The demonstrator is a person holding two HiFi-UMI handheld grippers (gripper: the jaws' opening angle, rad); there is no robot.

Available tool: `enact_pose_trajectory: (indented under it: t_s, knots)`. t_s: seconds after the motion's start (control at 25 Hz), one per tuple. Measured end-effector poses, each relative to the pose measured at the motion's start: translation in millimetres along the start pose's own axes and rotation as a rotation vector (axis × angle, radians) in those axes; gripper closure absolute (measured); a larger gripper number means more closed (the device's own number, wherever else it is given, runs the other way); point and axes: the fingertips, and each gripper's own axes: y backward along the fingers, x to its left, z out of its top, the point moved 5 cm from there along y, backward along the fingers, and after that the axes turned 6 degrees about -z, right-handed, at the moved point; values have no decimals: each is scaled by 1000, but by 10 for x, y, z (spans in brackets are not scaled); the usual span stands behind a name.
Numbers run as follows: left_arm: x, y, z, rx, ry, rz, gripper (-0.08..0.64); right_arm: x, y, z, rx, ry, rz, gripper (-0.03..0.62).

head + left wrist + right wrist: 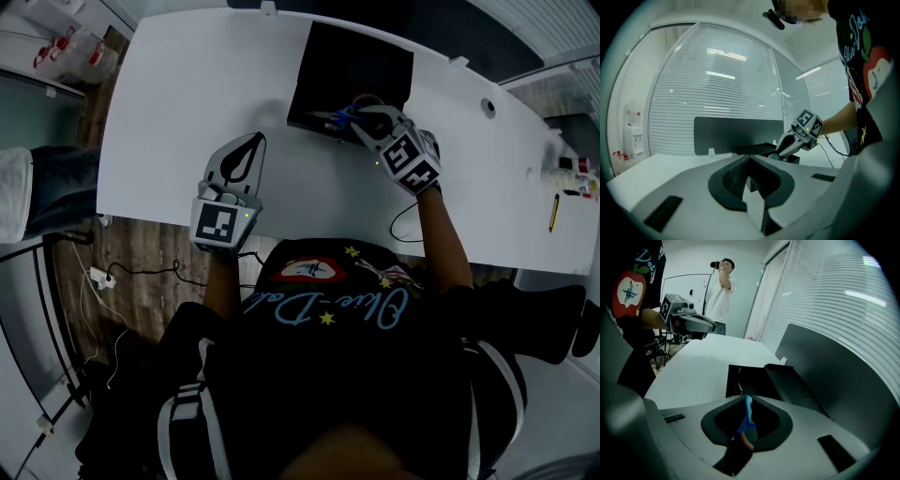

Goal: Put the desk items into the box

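We see our right claw (367, 120) clamped on a thin blue pen-like item (748, 414), which it holds at the near edge of the open black rectangular box (361, 61) on the white table (187, 103). Our left claw (749, 163) has its jaws together with nothing between them. It sits over the table's near part, apart from the box and to its left.

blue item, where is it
The blue item is clamped by the right gripper at the near edge of the black box, right of centre in head view.
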Motion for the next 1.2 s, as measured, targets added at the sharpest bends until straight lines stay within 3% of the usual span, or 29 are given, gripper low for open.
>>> enact_pose_trajectory:
  t_s: [0.08,0.24,0.52,1.2]
  knots:
    - [-3,-2,14,-3,-4,-3,565,-26,25,39,-26,-2,-27,591]
    - [-13,-9,61,-13,-14,-7,565,-54,61,73,-65,-20,-58,591]
    - [-47,-7,75,-11,-25,-12,563,-94,199,105,-145,-134,-101,592]
    - [-120,-36,124,-12,-42,-33,565,-191,459,119,-200,-195,-195,592]
